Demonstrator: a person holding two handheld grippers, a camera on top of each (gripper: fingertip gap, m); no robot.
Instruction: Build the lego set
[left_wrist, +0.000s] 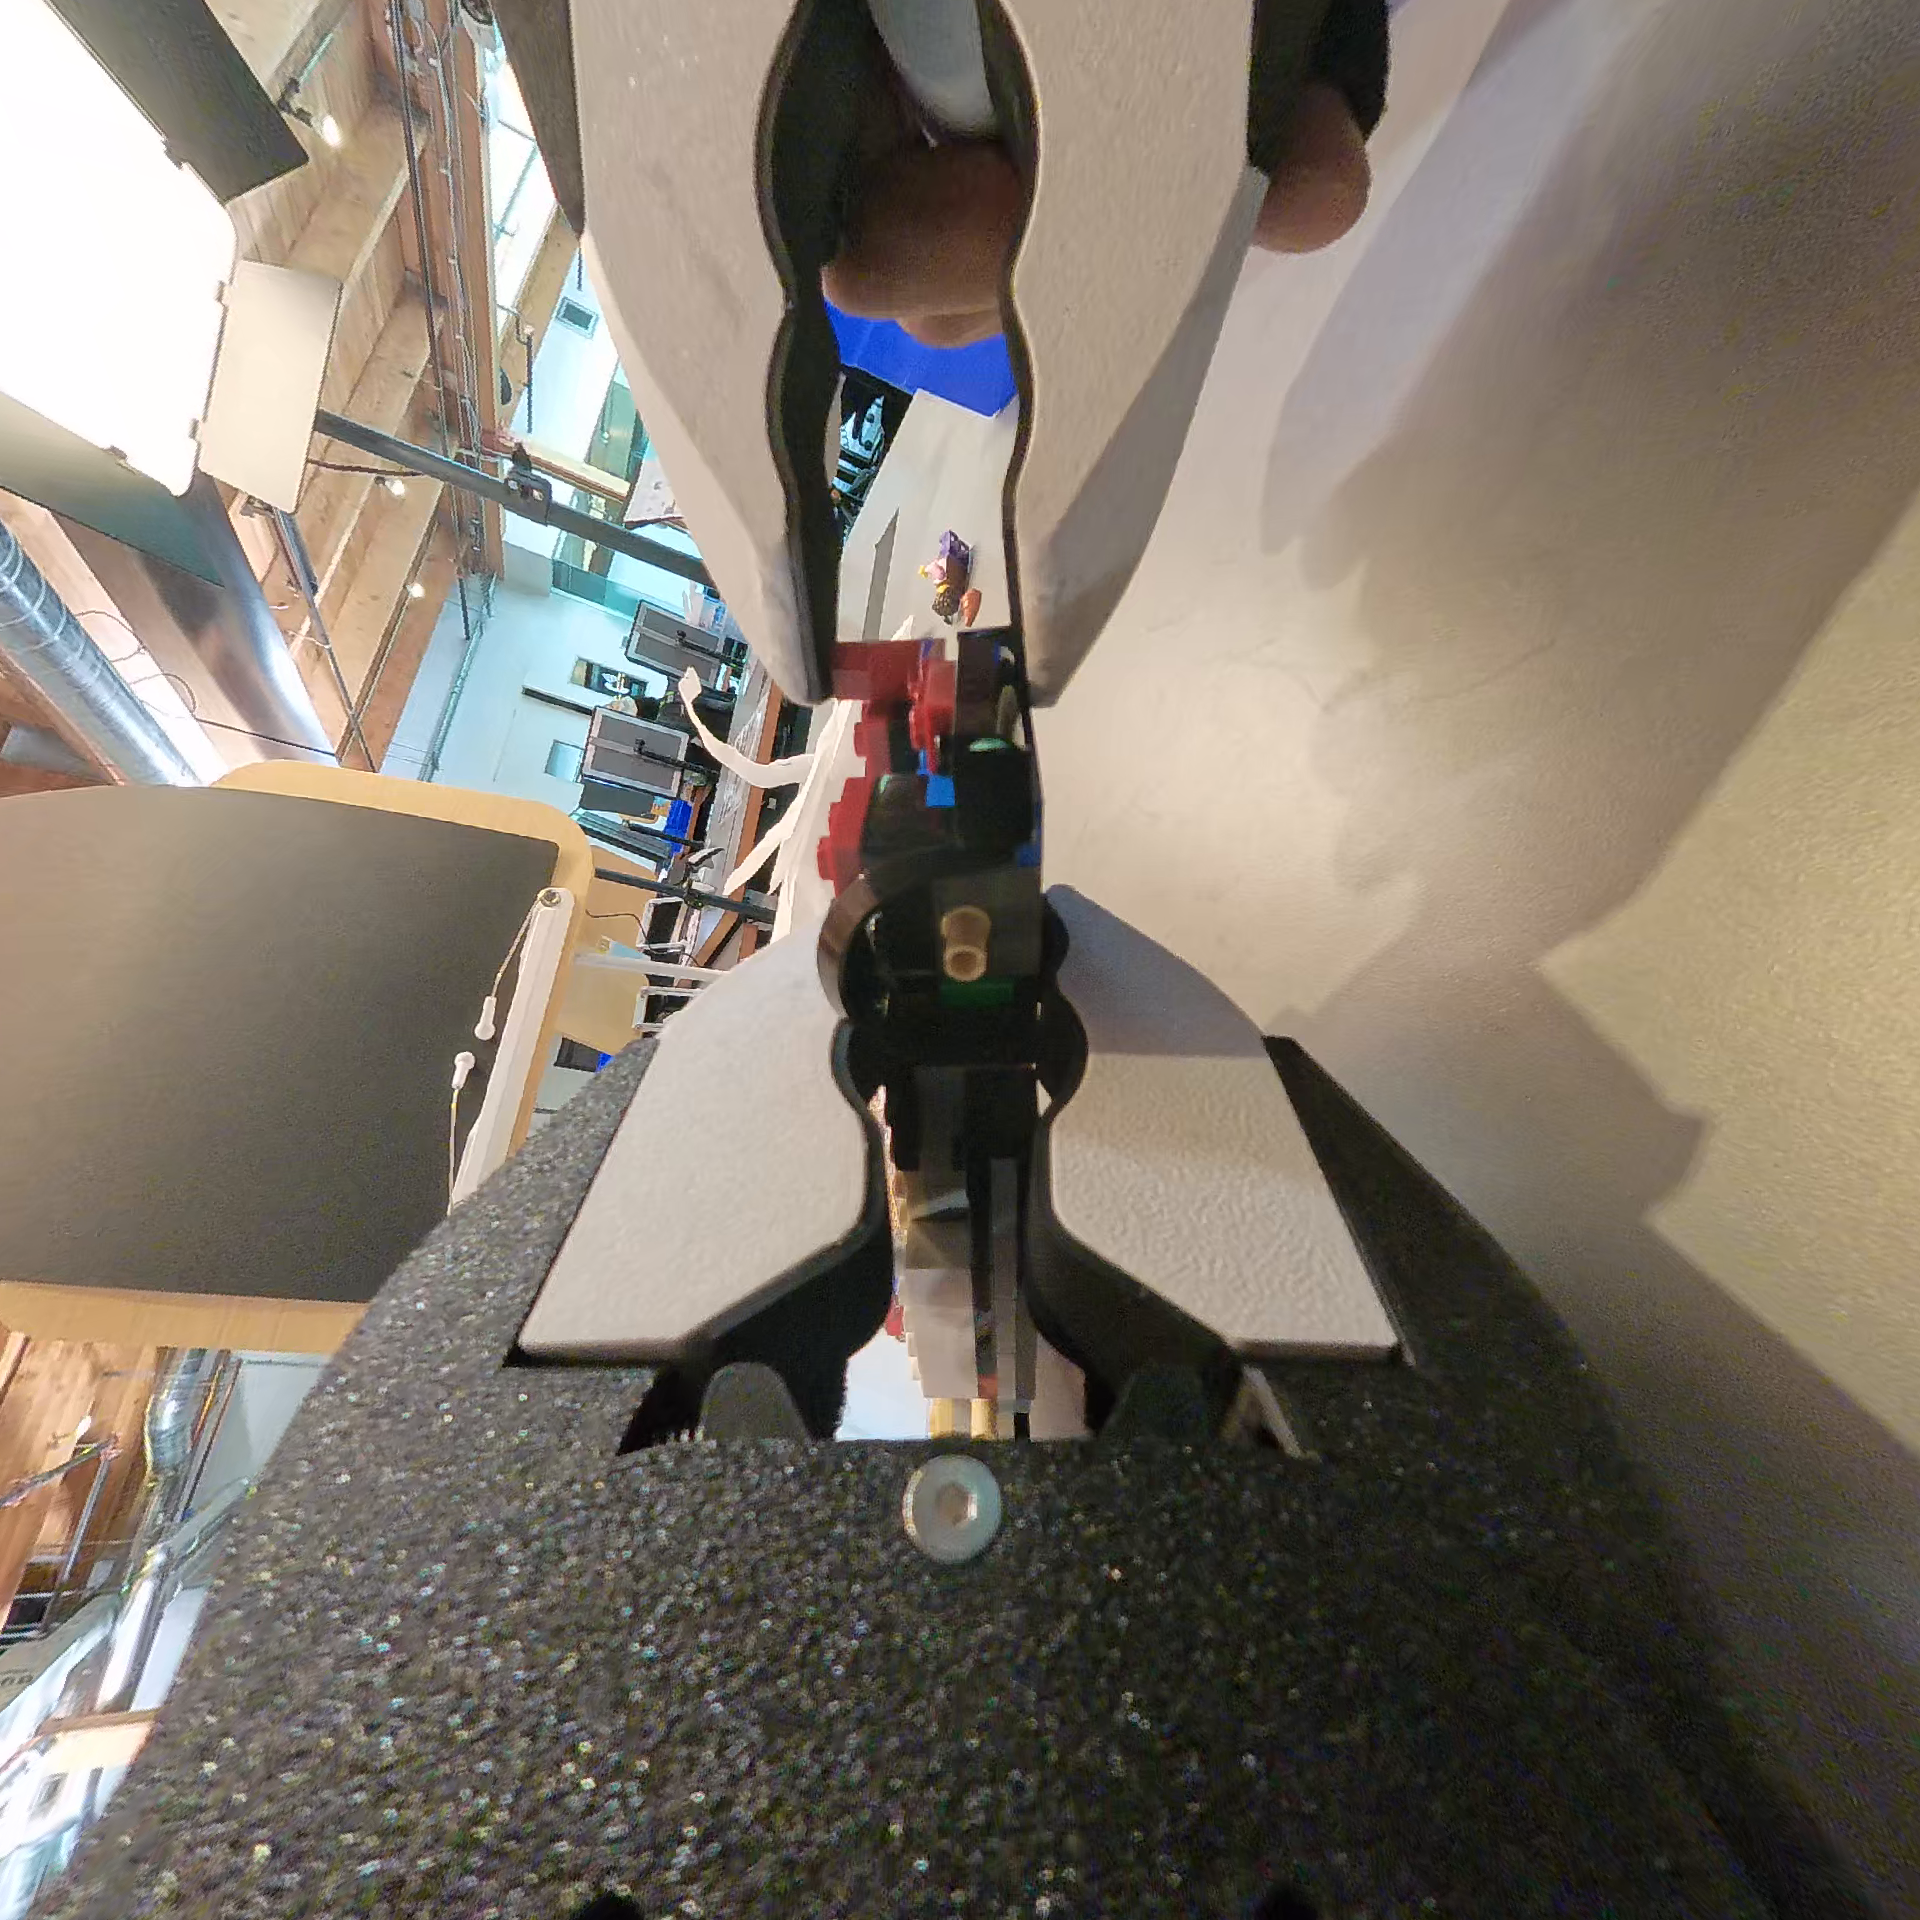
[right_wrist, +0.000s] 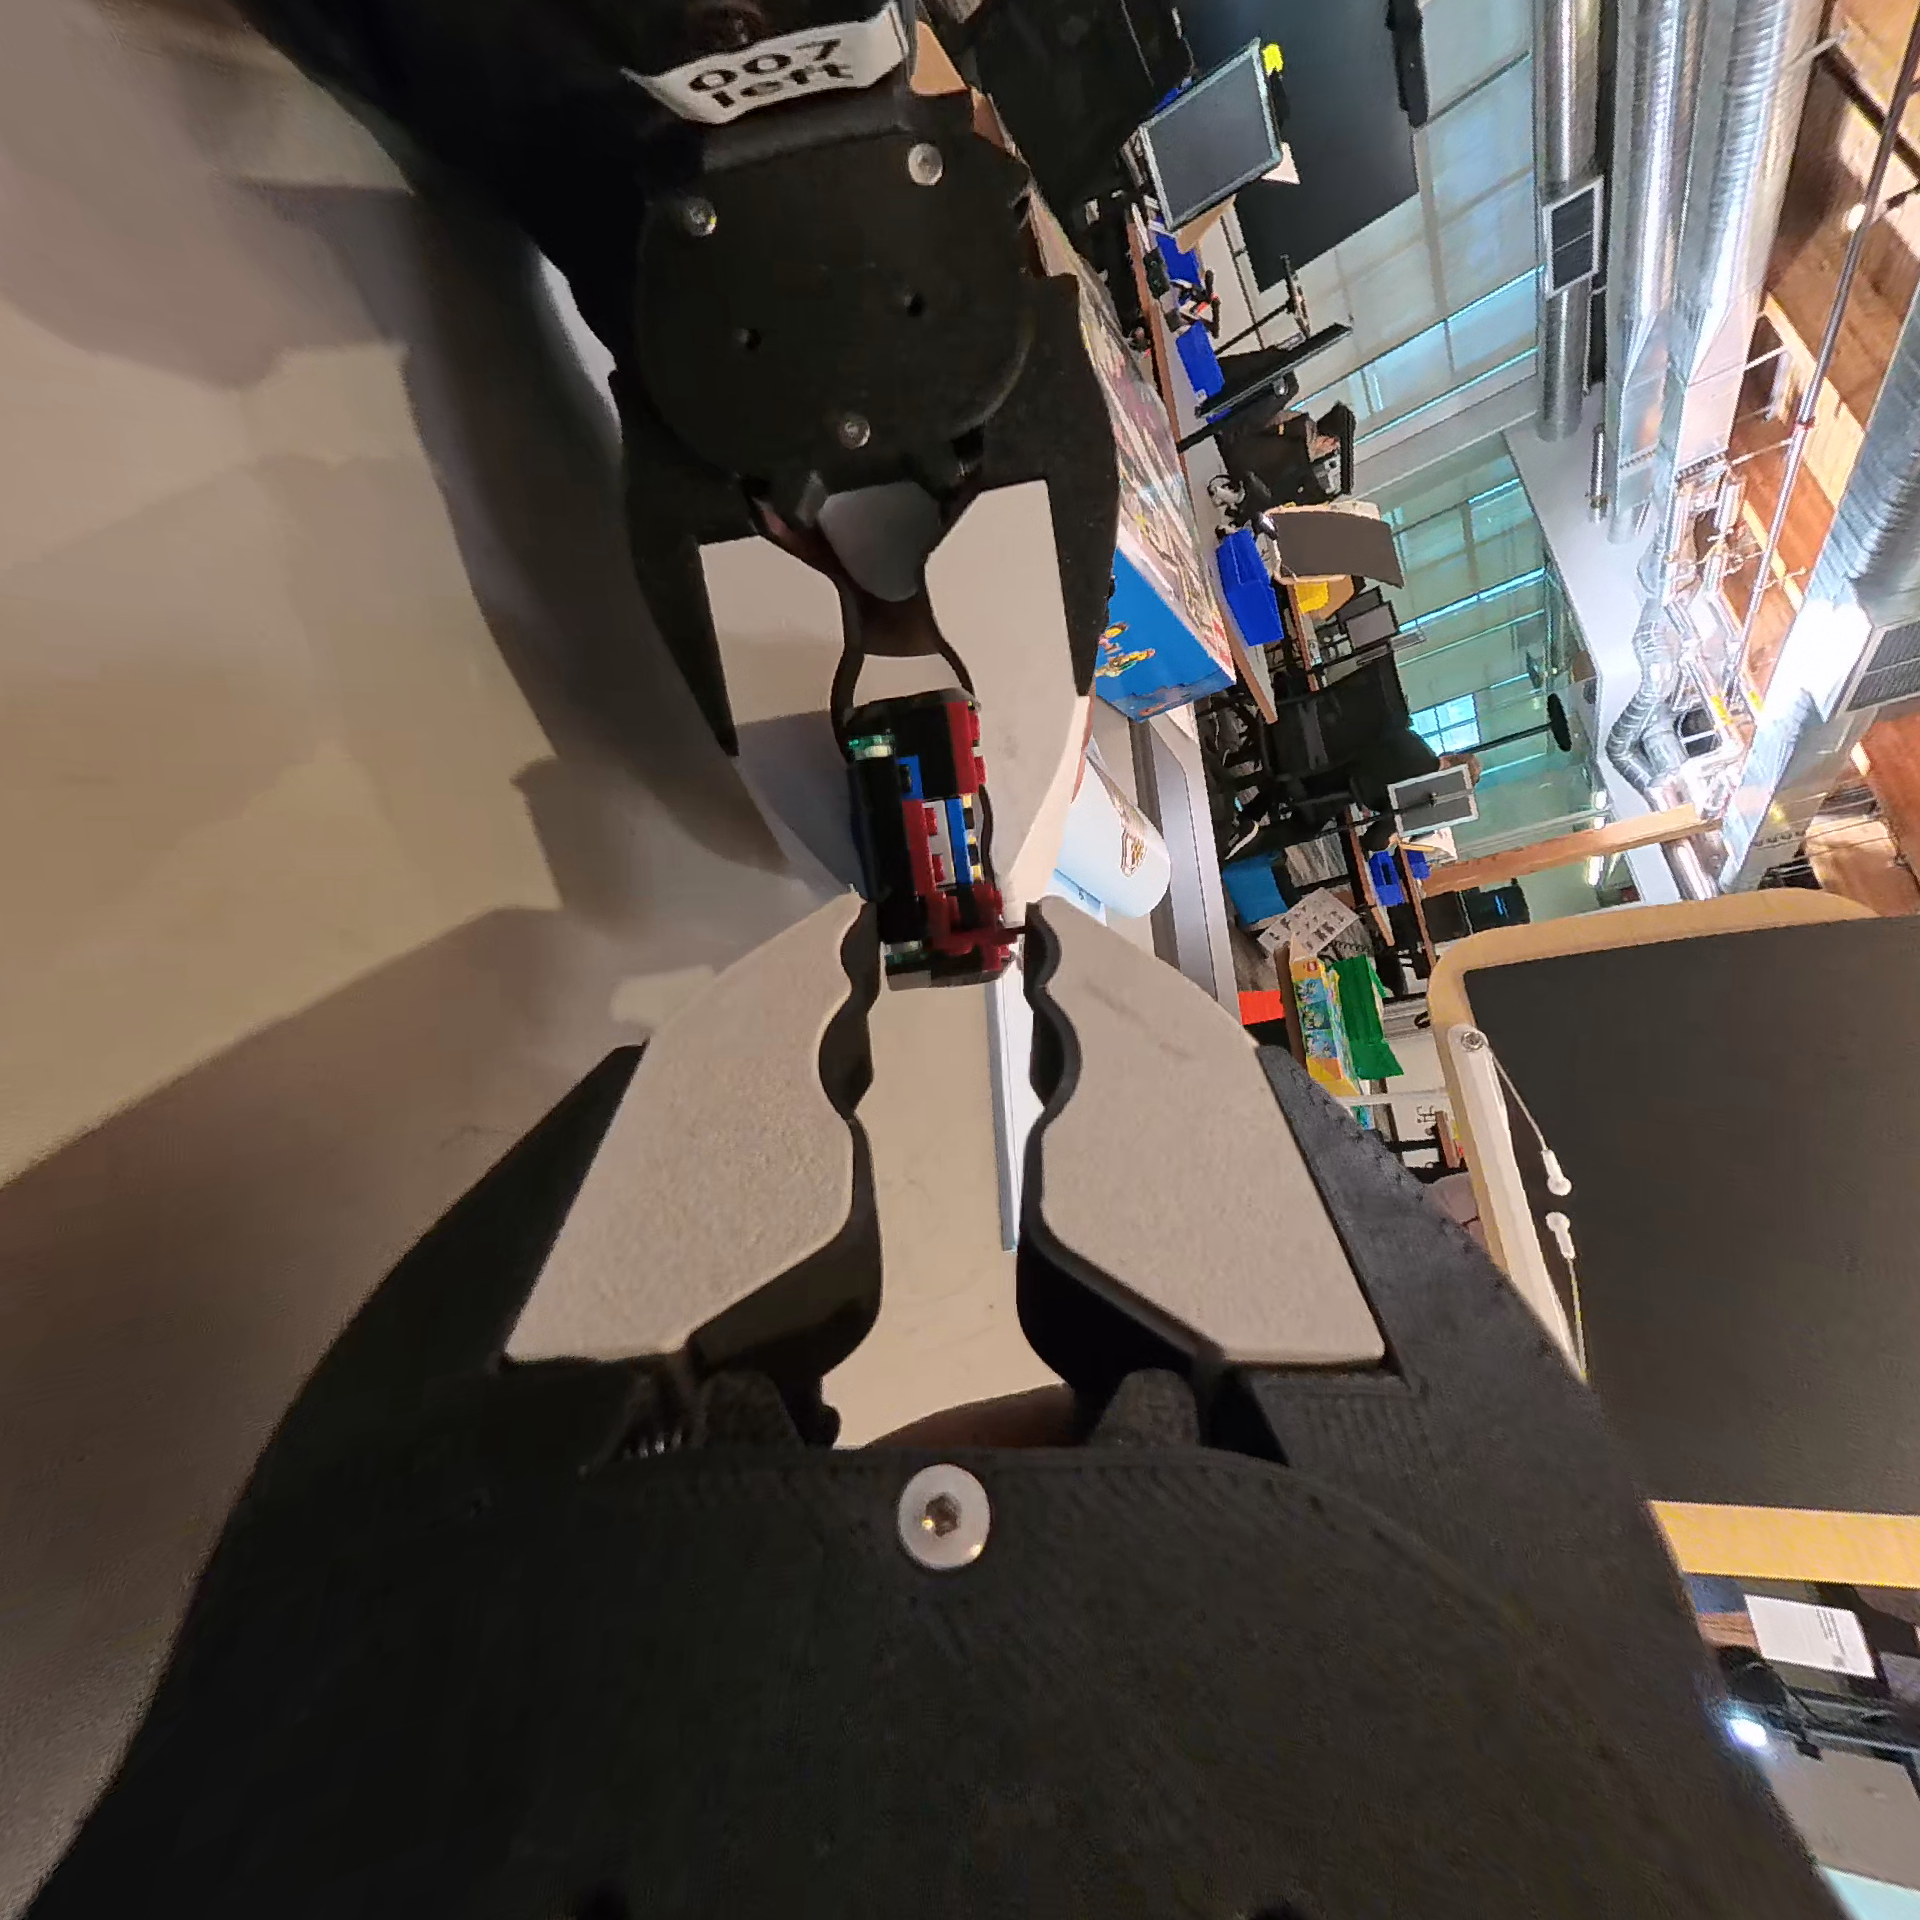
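A small toy brick model, mostly black with red and blue bricks, hangs in the air between my two grippers, which face each other tip to tip. My left gripper is shut on the model's black end, which has a tan pin; the model runs deep between its pads. My right gripper is shut on the other end. Its left pad presses the black side and its right pad touches a protruding red piece. The right gripper also shows at the top of the left wrist view.
A white table lies under both grippers. On it stand a blue box, a white cup and small toy figures. A black panel with a wooden rim stands nearby. A person's fingers hold the right gripper. About 4 centimeters separates my left fingertips from my right.
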